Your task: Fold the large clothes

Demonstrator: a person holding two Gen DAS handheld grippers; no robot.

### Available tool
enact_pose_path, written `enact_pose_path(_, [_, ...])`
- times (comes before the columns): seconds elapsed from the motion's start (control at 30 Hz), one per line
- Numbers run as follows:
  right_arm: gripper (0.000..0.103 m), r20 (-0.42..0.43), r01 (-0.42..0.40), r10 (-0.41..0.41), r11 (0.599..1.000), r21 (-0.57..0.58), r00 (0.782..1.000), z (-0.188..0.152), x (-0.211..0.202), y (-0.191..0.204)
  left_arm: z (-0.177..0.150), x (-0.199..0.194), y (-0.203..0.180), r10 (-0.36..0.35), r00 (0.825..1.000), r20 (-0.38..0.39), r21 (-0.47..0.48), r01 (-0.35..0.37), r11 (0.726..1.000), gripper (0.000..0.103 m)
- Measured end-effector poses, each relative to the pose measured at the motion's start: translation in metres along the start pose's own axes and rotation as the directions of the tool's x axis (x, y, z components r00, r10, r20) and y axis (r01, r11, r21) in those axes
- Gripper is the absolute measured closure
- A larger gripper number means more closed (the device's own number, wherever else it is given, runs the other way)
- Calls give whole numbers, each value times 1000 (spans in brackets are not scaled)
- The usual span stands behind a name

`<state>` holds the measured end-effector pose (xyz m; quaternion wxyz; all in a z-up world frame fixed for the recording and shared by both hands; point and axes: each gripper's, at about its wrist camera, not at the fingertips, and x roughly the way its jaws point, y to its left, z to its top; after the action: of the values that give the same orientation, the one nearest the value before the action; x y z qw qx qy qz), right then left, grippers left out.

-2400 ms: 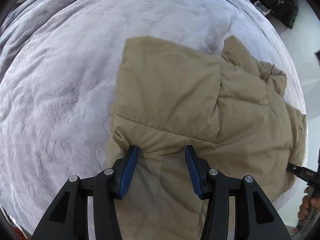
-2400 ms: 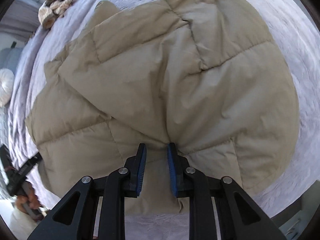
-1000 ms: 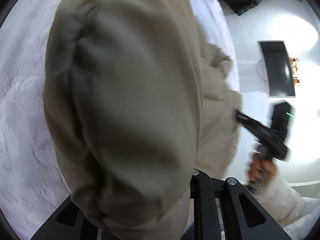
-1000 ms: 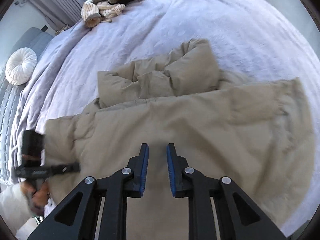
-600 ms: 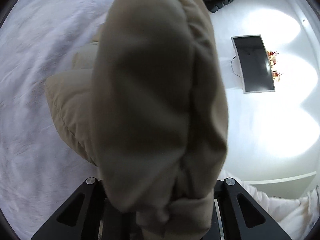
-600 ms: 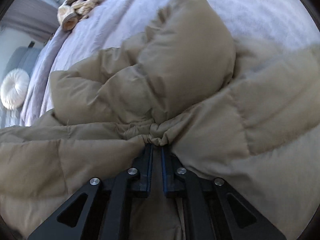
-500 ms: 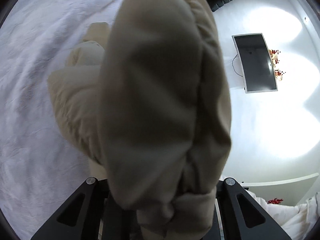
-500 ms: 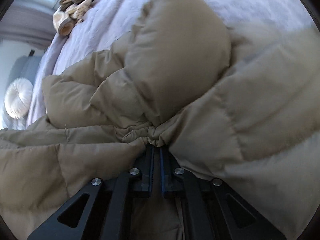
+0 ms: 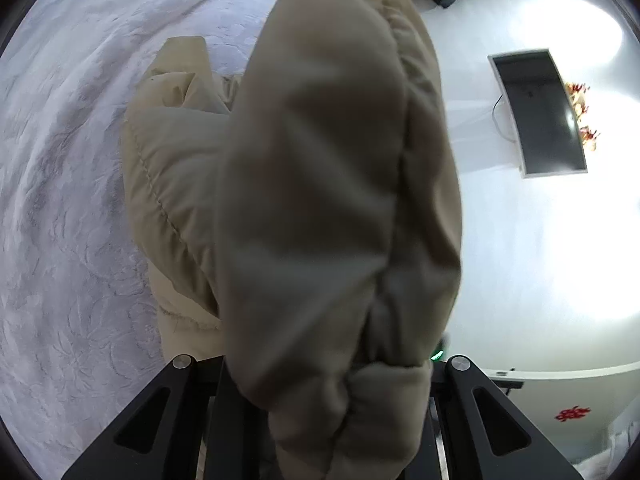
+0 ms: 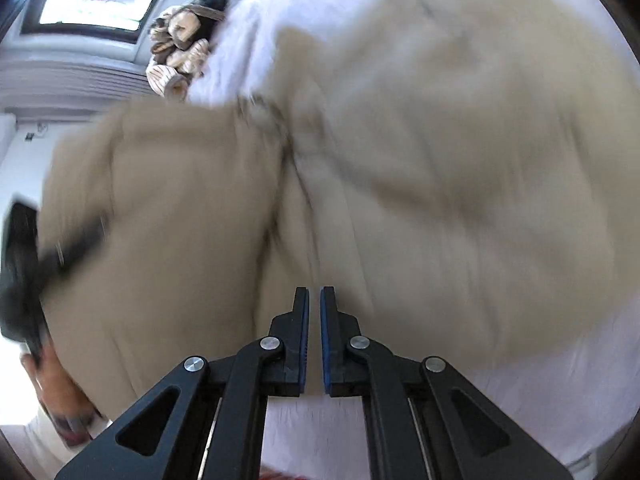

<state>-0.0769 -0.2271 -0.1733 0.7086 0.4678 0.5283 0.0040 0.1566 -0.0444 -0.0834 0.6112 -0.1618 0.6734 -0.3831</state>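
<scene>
A tan puffer jacket (image 9: pixel 340 200) is seen bunched over the left gripper (image 9: pixel 320 400), whose fingertips are hidden by the fabric so that the grip itself cannot be made out, while a lower fold of the garment is left on the pale quilted bedspread (image 9: pixel 60 200) at the left of the frame. In the blurred right wrist view, the right gripper (image 10: pixel 314 340) is shown at lower centre with its blue pads nearly pressed together and nothing pinched between them, the jacket spread across the bed beyond. A dark wall-mounted screen (image 9: pixel 540 112) is visible at the upper right of the left wrist view.
</scene>
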Motion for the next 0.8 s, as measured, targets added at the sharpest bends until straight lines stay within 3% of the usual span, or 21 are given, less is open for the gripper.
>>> enact_pose_path(0.13, [98, -23, -12, 13, 999, 47, 1000, -17, 26, -23, 8, 35, -59, 59, 997, -52, 82, -55, 995, 81])
enact_pose_path(0.23, [98, -22, -58, 60, 995, 81, 998, -15, 33, -35, 10, 61, -88, 48, 993, -106, 158, -31, 987, 62])
enact_pose_path(0.27, [98, -21, -71, 73, 994, 86, 997, -14, 35, -39, 10, 70, -97, 27, 991, -129, 173, -4, 985, 49])
enact_pose_path(0.37, [98, -12, -133, 136, 983, 129, 991, -11, 38, -53, 14, 97, -119, -9, 984, -175, 223, 49, 974, 34])
enact_pose_path(0.57, [98, 18, -218, 219, 955, 200, 976, -17, 7, -79, 30, 147, -130, -67, 973, -222, 221, 117, 968, 33])
enact_pose_path(0.63, [96, 38, -197, 193, 961, 195, 980, -21, -18, -88, 34, 165, -131, -79, 971, -228, 199, 126, 972, 33])
enact_pose_path(0.7, [94, 73, -117, 106, 979, 168, 992, -24, -51, -95, 41, 181, -129, -81, 969, -235, 168, 122, 978, 33])
enact_pose_path(0.73, [84, 96, -55, 41, 987, 150, 995, -24, -69, -97, 44, 189, -131, -78, 968, -237, 148, 115, 982, 33])
enact_pose_path(0.8, [51, 153, 10, -30, 991, 130, 988, -25, -99, -99, 53, 203, -122, -68, 969, -236, 117, 97, 988, 33])
